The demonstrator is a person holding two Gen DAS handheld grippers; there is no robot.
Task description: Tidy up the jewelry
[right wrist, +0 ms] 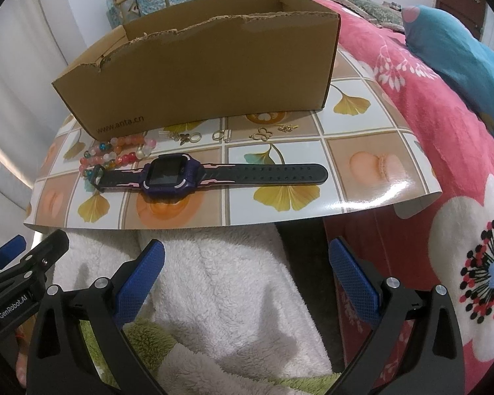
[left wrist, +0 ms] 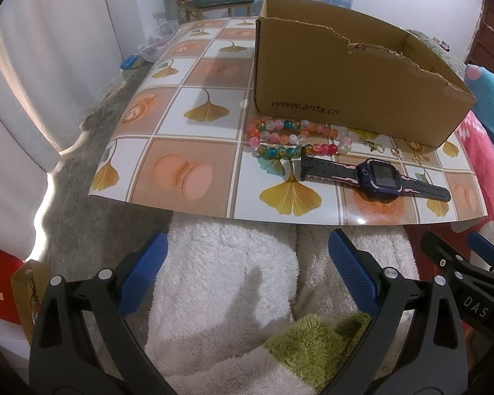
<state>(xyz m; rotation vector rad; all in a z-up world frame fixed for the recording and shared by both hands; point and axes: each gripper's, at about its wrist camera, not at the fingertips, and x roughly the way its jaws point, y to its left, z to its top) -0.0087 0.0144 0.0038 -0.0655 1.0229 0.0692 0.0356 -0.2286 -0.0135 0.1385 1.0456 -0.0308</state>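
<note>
Jewelry lies in a row on a patterned board (left wrist: 214, 112), just in front of a cardboard box (left wrist: 345, 92). On the left end is a beaded necklace (left wrist: 286, 138) with pink, orange, blue and clear beads, folded in several lines and touching the box front. Beside it to the right are small gold charms (right wrist: 220, 135), among them a butterfly charm (right wrist: 261, 134). Nearer to the cameras a purple smartwatch (right wrist: 171, 176) lies flat with its black strap stretched out; its buckle end touches the beads.

The board shows ginkgo leaves and macarons and rests over a white fleece blanket (left wrist: 227, 279). A pink flowered quilt (right wrist: 444, 164) is on the right side.

Left claw (left wrist: 247, 273) hangs over the white blanket, its blue pads (left wrist: 352, 273) wide apart with nothing between. Right claw (right wrist: 247, 279) is also spread apart and holds nothing, near the board edge.
</note>
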